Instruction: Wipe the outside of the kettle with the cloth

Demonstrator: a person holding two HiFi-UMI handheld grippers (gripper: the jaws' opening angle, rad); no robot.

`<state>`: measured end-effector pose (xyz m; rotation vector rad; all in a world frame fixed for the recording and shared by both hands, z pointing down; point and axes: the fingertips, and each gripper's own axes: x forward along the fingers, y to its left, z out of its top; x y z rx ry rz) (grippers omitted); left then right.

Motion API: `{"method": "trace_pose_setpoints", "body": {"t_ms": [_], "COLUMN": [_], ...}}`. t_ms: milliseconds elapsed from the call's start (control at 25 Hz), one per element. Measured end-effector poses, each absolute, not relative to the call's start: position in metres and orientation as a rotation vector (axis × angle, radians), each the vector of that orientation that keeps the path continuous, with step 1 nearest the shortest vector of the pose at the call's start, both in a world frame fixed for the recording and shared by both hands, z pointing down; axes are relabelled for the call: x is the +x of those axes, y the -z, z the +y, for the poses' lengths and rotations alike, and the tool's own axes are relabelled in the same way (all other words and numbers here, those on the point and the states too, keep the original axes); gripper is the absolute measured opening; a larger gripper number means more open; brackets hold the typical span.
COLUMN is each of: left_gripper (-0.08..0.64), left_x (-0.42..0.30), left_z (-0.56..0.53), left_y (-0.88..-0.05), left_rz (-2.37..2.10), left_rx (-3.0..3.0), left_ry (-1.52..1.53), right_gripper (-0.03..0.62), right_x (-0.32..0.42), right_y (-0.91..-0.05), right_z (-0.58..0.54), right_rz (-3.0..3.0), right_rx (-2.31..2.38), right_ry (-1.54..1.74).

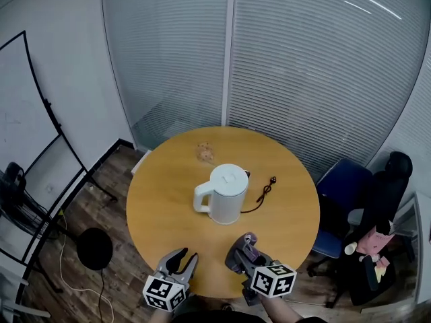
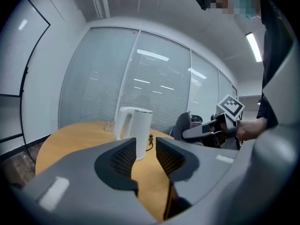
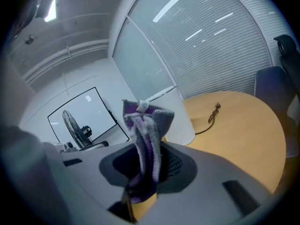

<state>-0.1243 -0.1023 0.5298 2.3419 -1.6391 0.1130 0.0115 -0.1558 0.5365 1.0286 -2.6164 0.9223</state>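
Item one: a white plastic electric kettle, lidded and upright near the middle of a round wooden table. Its looped side handle faces left, and a thin black cord lies just to the kettle's right. Handling, by estimate: the shell is rigid and smooth, likely slippery, and light if empty, so a sideways wipe could slide or tip it. The handle looks the surest place to steady it, leaving the round wall free for wiping. Item two: a purple-and-grey knitted cloth, soft and limp, which should mould easily round the kettle's curve. It is bunched upright in the right gripper, whose jaws are clamped onto its folds. This gripper sits on the near side of the kettle, clear of it, with the cloth not yet against the wall. Item three: the left gripper, near the kettle's front left and pointing at it. Its jaws stand moderately apart with nothing between the ribbed pads, touching neither kettle nor table.
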Motion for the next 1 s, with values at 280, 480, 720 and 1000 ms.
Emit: {"method": "trace_pose_setpoints", "body": {"t_ms": [280,480,720,1000], "left_gripper": [0.117,0.132,0.164,0.187], "left_x": [-0.160,-0.179,-0.187,-0.179], "left_z": [-0.163,-0.197,-0.234,-0.268], "left_y": [-0.523,-0.525,-0.526,-0.532], "left_rz": [-1.525,-1.444,-1.330,-1.182], "left_rx": [2.444,2.509,2.608,2.710], "left_ry": [-0.146,-0.177,-0.240,-0.315], "right_gripper": [0.097,0.097,0.097,0.097], "right_x": [-0.022,-0.049,-0.076,-0.092], "right_y": [-0.532,-0.526,-0.516,-0.510], "right_z": [-0.195,-0.217,-0.240,-0.258], "right_rz": [-2.582,-2.567,-2.551,-2.479], "right_rx": [1.168,1.224,1.284,1.372], "right_ry": [-0.888,-0.798,-0.674,-0.512]}}
